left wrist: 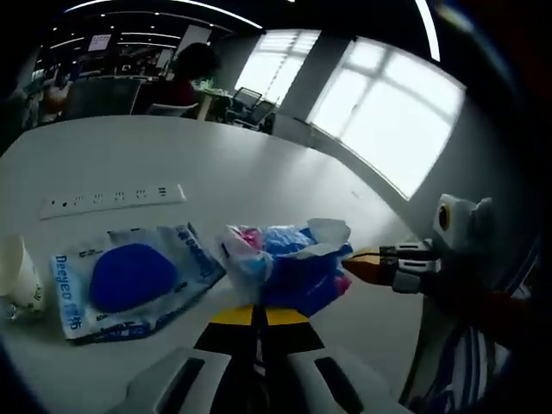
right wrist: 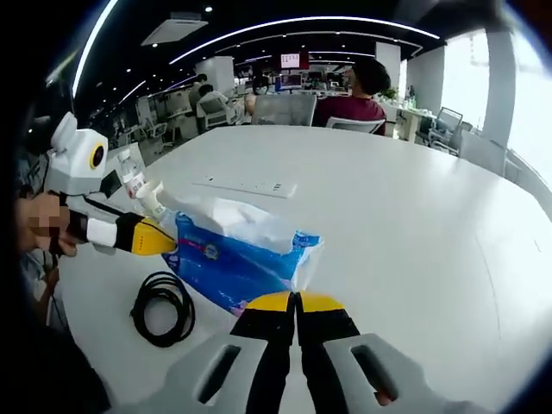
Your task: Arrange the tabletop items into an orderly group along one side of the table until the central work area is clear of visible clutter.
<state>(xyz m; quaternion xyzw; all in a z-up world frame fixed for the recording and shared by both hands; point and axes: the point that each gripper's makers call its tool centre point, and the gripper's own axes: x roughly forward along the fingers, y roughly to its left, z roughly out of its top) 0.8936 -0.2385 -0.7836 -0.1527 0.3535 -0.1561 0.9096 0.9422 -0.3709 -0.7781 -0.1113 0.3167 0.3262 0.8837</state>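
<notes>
A blue tissue pack [left wrist: 293, 267] [right wrist: 228, 259], with white tissue poking from its top, lies on the white table [left wrist: 259, 172] [right wrist: 388, 198]. My left gripper [left wrist: 255, 316] is shut, its yellow tips pinching the pack's crumpled wrapper at the near edge. From the left of the right gripper view the left gripper [right wrist: 164, 240] meets the pack's left end. My right gripper [right wrist: 296, 301] is shut on the wrapper at the pack's near corner. It enters the left gripper view from the right, and there the right gripper [left wrist: 349, 264] touches the pack's side.
A flat packet with a blue round pad [left wrist: 129, 280] lies left of the pack, beside a paper cup [left wrist: 17, 280]. A white power strip [left wrist: 112, 200] [right wrist: 246, 185] sits further back. A black cable coil [right wrist: 162, 308] lies near the front edge, with small bottles [right wrist: 134, 181] behind. People sit at desks beyond.
</notes>
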